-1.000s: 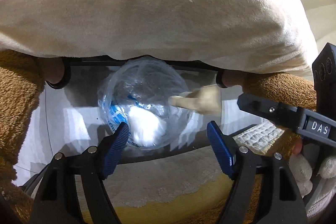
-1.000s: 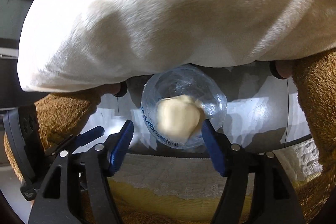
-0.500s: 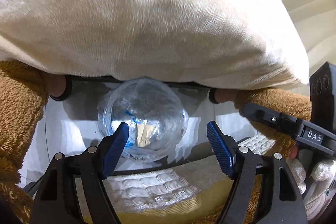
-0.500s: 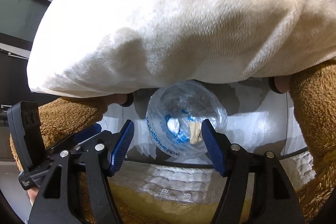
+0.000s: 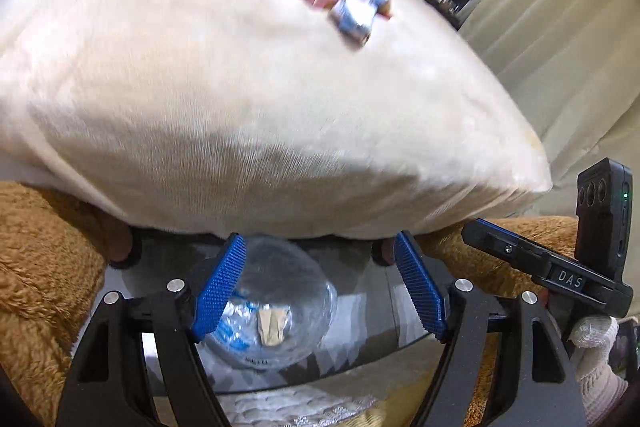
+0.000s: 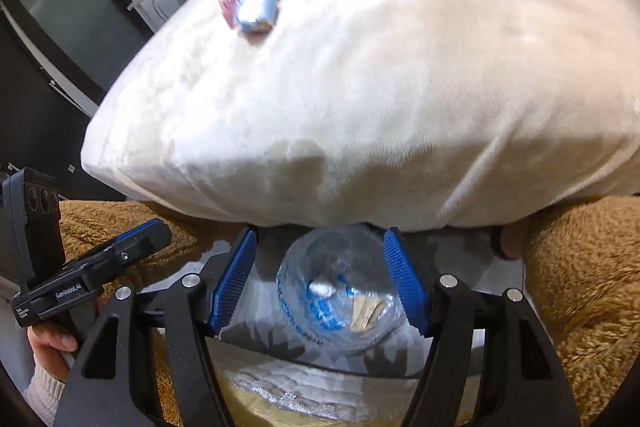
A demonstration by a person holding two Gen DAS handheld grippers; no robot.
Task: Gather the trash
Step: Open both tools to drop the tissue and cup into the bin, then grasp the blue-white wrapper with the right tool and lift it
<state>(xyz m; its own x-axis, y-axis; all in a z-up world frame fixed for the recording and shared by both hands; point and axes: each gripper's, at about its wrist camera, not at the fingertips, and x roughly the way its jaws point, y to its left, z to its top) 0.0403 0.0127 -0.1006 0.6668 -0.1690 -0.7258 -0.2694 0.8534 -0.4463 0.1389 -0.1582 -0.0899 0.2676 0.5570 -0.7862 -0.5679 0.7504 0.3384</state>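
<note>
The left gripper [image 5: 320, 287] stands with its blue pads spread wide and nothing between them. Just ahead of it and slightly toward its left finger sits a clear plastic bag [image 5: 276, 311] lining a round container on a glossy table [image 5: 372, 307]; at the bag's bottom lies a tan scrap of paper [image 5: 273, 325]. Off to this gripper's right side, the other gripper's black body shows, held by a hand in a knitted sleeve.

The right gripper [image 6: 320, 283] is likewise spread open and holds nothing. The same bag [image 6: 340, 299] lies directly in front of it, between the lines of its two fingers, with the tan scrap [image 6: 365, 313] toward the right finger and a small white wad [image 6: 322, 289] just left of it.

Farther out, beyond both grippers, a large cream pillow [image 5: 248, 99] overhangs the far edge of the table and rests on brown plush fabric [image 5: 44, 267] on either side. On top of the pillow, well beyond the grippers, lie several crumpled wrappers [image 6: 256, 7], pink, blue and white, blurred in both views.
</note>
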